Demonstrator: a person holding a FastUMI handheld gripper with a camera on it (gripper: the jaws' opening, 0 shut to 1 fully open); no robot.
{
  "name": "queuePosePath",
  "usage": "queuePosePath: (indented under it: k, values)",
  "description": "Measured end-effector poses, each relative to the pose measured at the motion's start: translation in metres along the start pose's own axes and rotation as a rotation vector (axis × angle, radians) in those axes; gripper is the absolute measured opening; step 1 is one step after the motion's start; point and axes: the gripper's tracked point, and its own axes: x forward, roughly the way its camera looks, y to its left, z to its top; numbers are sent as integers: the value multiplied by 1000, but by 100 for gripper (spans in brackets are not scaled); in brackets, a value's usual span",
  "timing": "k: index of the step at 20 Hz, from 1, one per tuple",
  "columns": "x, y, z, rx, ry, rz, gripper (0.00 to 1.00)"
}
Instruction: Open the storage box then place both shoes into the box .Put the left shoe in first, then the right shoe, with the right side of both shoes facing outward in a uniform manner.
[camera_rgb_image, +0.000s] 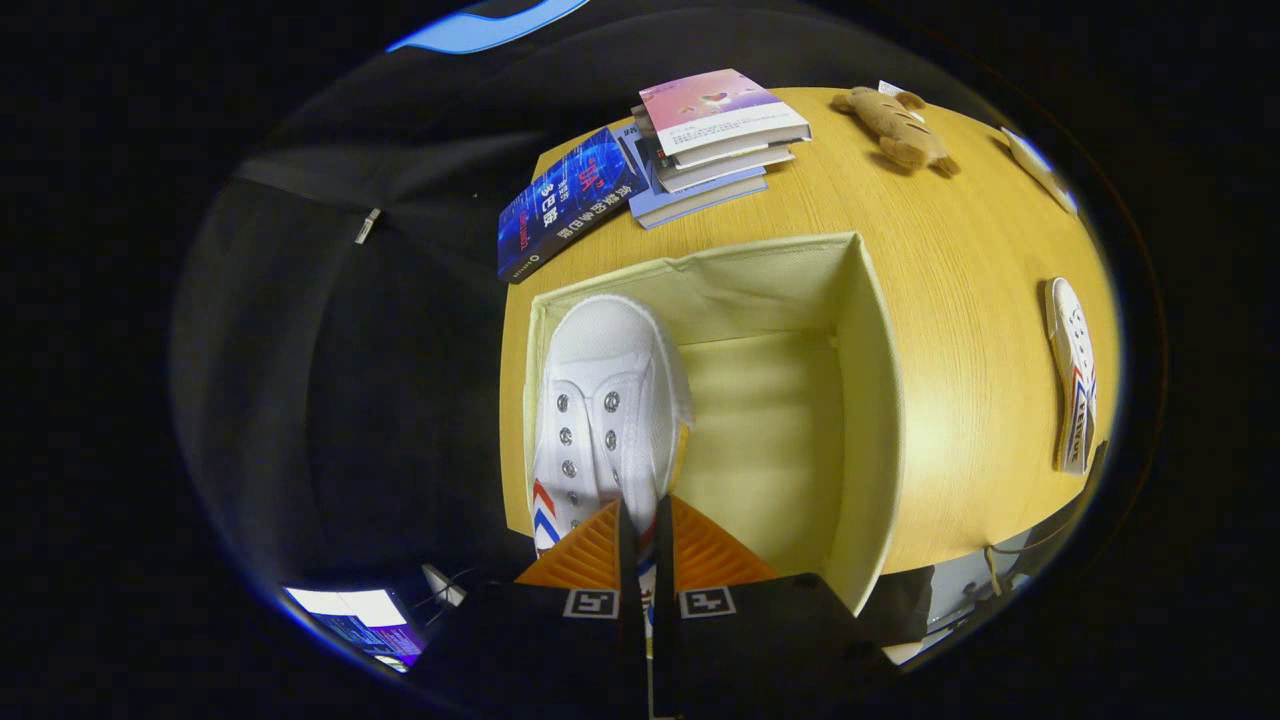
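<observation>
Storage box (870, 400) is open, just ahead of my gripper (645, 520). Fingers are clamped on the heel of one white shoe (605, 400), held over the box's left side. Second shoe (1075, 385) lies on the table (960, 250), well off right. I judge the first placement underway, the second not begun.

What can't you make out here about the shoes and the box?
- Gripper view: heel of the held shoe, hidden behind the gripper, whose fingers are closed on it.
- Near wall of the box, covered by the gripper.
- Second shoe on the table: distorted, left or right unclear.
</observation>
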Motion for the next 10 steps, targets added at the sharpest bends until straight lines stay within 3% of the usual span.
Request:
queuePosePath:
  k: [5,7,10]
  values:
    - [4,0,4,24,-3,17,8]
    - [2,32,8,70,-4,148,26]
    - [-6,33,18,41,-28,150,63]
